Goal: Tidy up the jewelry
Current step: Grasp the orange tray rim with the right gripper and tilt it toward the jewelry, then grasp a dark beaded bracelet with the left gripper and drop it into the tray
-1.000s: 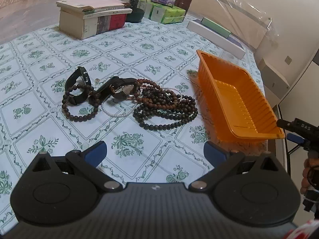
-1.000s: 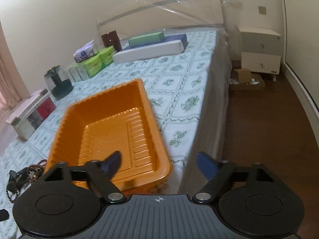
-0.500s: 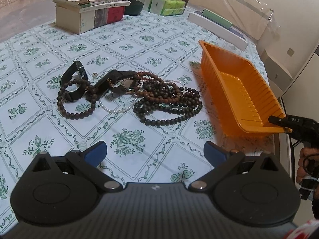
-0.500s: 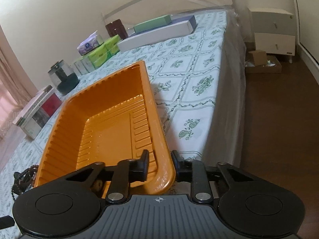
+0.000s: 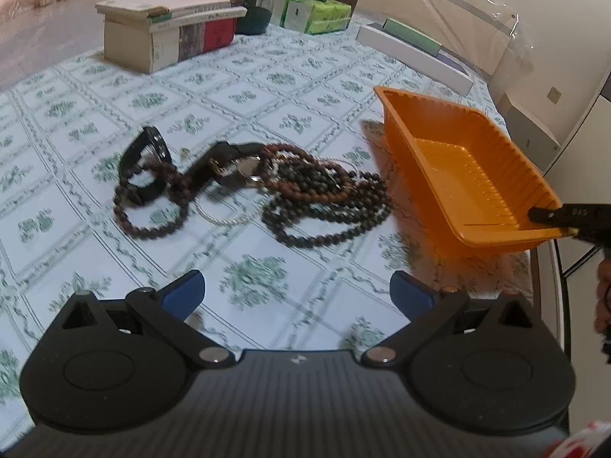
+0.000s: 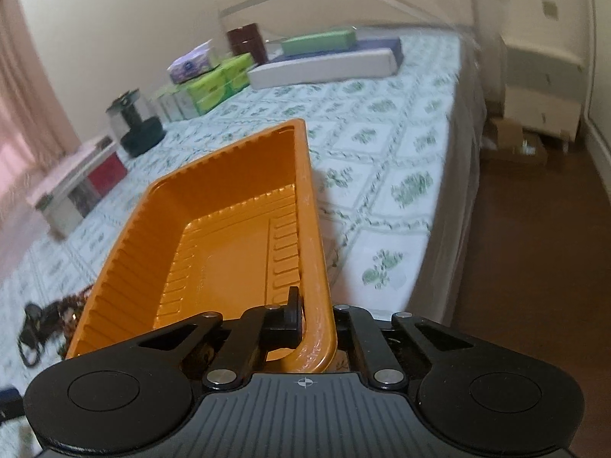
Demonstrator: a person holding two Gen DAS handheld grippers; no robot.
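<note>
A pile of jewelry [image 5: 252,187] lies on the floral cloth: dark bead strands, brown beads, a pearl string, a black bangle [image 5: 143,168] and a black-strapped watch [image 5: 233,162]. It shows at the left edge of the right wrist view [image 6: 46,320]. An orange plastic tray [image 5: 466,175] is beside it to the right, tilted up off the cloth. My right gripper [image 6: 315,322] is shut on the tray's near rim [image 6: 317,267]; it shows in the left wrist view [image 5: 565,215]. My left gripper [image 5: 298,292] is open and empty, in front of the pile.
A stack of books [image 5: 172,38], a dark jar [image 5: 252,4], green tissue packs [image 5: 313,11] and long flat boxes [image 5: 412,49] stand along the far side. The table's right edge [image 6: 439,252] drops to a brown floor with a white cabinet [image 6: 542,87].
My right gripper closed on the tray's near rim and lifted that end, tilting the tray. My left gripper stayed open and shifted slightly toward the pile.
</note>
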